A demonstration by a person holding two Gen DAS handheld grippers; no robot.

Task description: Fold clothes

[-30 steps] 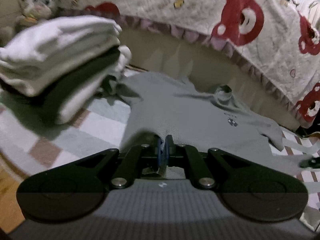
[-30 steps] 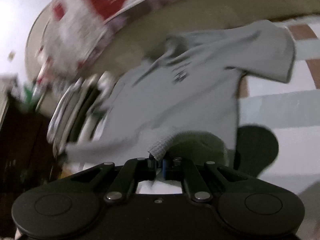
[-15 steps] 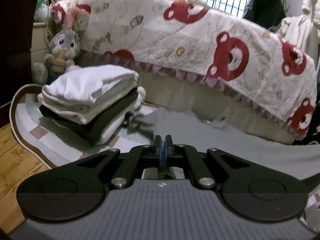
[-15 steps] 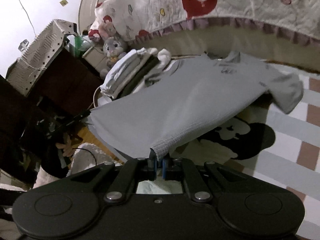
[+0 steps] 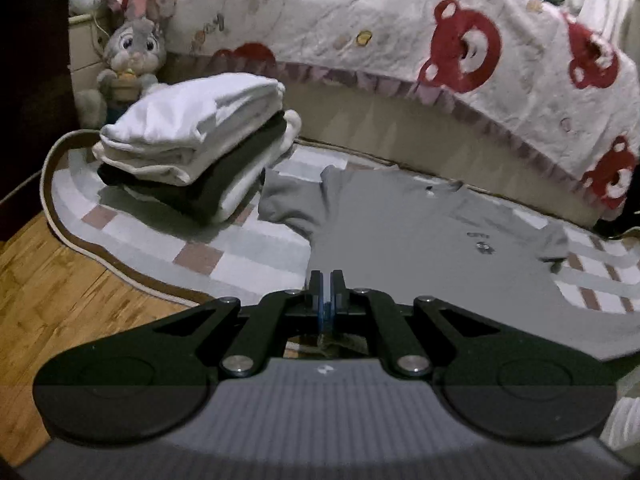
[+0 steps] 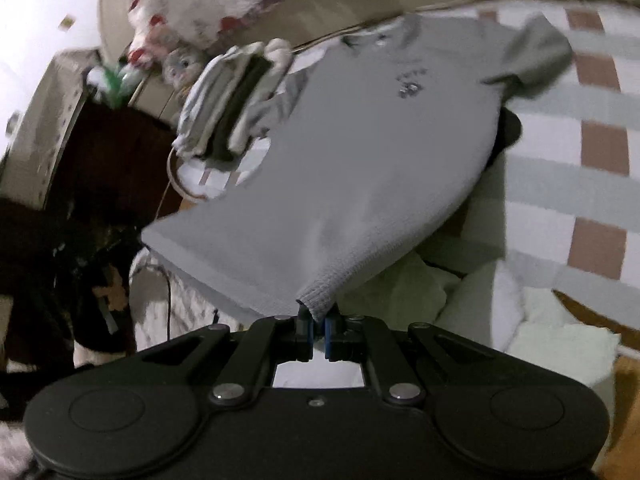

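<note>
Gripping the gray T-shirt (image 6: 360, 152) by its hem corners, both the left gripper (image 5: 326, 296) and right gripper (image 6: 318, 322) are clamping shut, collar lying straight ahead, lengthwise away.

A grey T-shirt (image 5: 404, 220) of matt knit cloth with a ribbed hem. Both grippers, left (image 5: 326, 280) and right (image 6: 318, 318), look like matt black plastic with shiny metal screws. A woven checked rug (image 5: 168, 236) lies on glossy wooden floor (image 5: 60, 292). Soft folded clothes (image 5: 192, 136). A plush toy rabbit (image 5: 134, 54). A printed quilted bedcover (image 5: 400, 20).
</note>
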